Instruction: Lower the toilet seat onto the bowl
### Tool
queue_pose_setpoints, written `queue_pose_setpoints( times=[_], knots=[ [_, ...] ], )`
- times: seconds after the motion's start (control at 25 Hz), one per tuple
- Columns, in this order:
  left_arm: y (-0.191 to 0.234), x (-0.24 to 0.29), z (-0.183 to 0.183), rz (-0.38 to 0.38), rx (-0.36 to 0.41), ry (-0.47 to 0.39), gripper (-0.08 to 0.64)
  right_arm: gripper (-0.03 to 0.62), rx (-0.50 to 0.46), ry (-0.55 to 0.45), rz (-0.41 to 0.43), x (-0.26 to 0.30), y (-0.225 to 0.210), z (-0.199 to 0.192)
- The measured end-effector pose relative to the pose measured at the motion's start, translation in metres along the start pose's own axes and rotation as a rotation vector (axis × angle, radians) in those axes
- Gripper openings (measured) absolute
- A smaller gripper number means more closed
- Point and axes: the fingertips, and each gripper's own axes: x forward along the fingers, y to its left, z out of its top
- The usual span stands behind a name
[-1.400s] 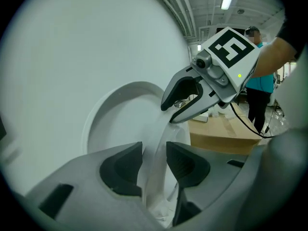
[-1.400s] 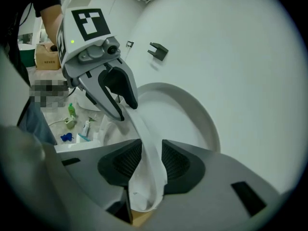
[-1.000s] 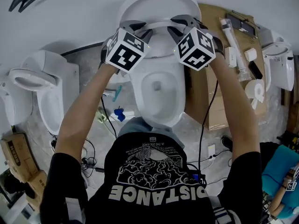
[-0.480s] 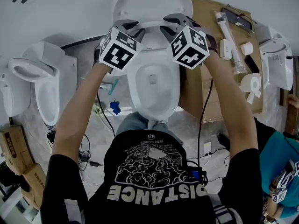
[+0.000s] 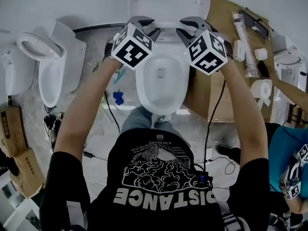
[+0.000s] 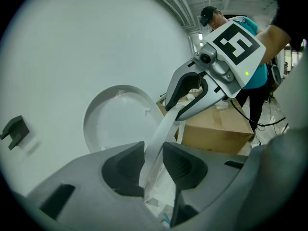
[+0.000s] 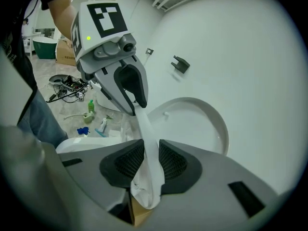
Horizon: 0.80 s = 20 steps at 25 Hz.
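The left gripper (image 5: 150, 29) and right gripper (image 5: 186, 30) each clamp the toilet seat (image 5: 168, 25), which has swung farther from the lid (image 5: 168, 1) at twelve o'clock, partway towards the bowl (image 5: 161, 88).

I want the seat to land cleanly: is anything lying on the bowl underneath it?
Nothing visible. The seat, gripped by the left hand-held gripper and the right hand-held gripper, hangs over the bowl; the rim that shows is bare.

The glossy ceramic toilet bowl (image 5: 161, 88), its thin plastic seat ring (image 5: 166, 25) and its round lid (image 5: 168, 1) are plain white. The grey plastic left gripper (image 5: 150, 29) and grey plastic right gripper (image 5: 185, 30) have black pads, and their cubes have black-and-white square patterns. The flat cardboard sheet (image 5: 204, 90) is brown.
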Motion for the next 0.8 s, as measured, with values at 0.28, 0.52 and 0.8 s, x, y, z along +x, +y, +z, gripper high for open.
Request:
queue_pose_setpoints(
  times=[0.28, 0.52, 0.8],
  knots=[
    [-0.036, -0.013, -0.015, 0.015, 0.011, 0.031, 0.117, 0.098, -0.031, -0.023, 0.043, -0.017, 0.037, -0.007],
    [-0.06, -0.026, -0.03, 0.04, 0.01, 0.057, 0.122, 0.1, -0.052, -0.043, 0.066, -0.03, 0.067, -0.006],
    [-0.086, -0.034, -0.046, 0.055, 0.008, 0.095, 0.127, 0.101, -0.064, -0.063, 0.096, -0.041, 0.097, -0.012]
  ],
)
